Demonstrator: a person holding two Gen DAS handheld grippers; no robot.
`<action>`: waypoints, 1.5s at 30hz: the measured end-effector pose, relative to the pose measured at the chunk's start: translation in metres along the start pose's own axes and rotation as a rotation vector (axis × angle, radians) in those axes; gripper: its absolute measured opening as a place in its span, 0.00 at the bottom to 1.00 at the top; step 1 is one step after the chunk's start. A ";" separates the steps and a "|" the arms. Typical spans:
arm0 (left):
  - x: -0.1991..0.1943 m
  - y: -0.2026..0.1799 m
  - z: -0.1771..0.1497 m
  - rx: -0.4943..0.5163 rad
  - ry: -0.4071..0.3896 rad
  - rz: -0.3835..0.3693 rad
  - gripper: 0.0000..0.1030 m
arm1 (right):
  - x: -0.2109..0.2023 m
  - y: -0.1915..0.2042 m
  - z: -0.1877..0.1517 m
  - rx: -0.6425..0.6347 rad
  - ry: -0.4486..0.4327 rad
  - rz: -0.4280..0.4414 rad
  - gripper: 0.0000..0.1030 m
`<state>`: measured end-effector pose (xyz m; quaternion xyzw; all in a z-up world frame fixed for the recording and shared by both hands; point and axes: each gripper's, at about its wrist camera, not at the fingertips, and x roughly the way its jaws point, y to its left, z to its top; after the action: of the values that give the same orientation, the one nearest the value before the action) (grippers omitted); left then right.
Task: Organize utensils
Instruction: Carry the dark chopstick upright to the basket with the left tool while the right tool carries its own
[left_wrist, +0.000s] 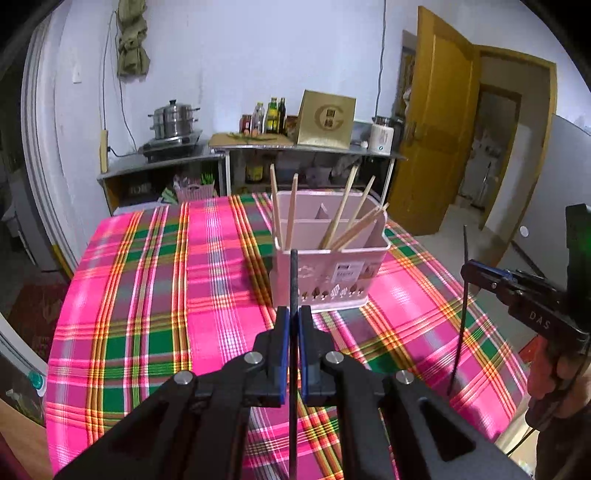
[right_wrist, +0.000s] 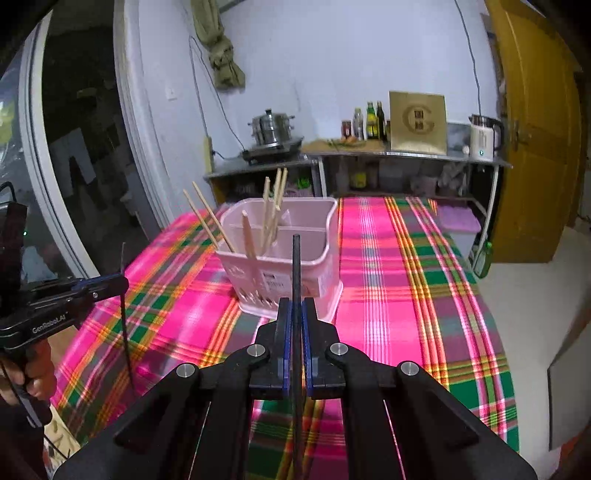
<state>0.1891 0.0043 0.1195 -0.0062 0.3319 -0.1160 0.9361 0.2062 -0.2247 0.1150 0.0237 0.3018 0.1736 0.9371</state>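
Note:
A pink divided utensil holder (left_wrist: 325, 273) stands on the plaid tablecloth (left_wrist: 166, 288), with several wooden chopsticks (left_wrist: 341, 212) leaning in it. It also shows in the right wrist view (right_wrist: 295, 273). My left gripper (left_wrist: 293, 314) is shut on a black chopstick (left_wrist: 293, 280), held upright in front of the holder. My right gripper (right_wrist: 296, 306) is shut on a second black chopstick (right_wrist: 296, 266), also upright, near the holder. Each gripper shows in the other's view, the right one (left_wrist: 467, 273) and the left one (right_wrist: 122, 284).
The table's edges drop off left and right. Behind it stands a metal counter (left_wrist: 258, 151) with a steamer pot (left_wrist: 175, 120), bottles, a gold box (left_wrist: 327, 120) and a kettle. A yellow door (left_wrist: 432, 122) stands open at right.

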 end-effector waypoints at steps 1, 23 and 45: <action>-0.003 -0.001 0.002 0.002 -0.008 -0.001 0.05 | -0.004 0.001 0.002 -0.001 -0.013 0.003 0.05; -0.023 -0.014 0.012 0.019 -0.056 -0.022 0.05 | -0.037 0.008 0.003 -0.019 -0.090 0.034 0.05; -0.030 -0.024 0.031 0.041 -0.072 -0.051 0.05 | -0.044 0.010 0.012 -0.027 -0.106 0.043 0.05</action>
<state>0.1809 -0.0146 0.1644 0.0005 0.2953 -0.1463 0.9441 0.1767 -0.2298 0.1512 0.0266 0.2486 0.1961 0.9482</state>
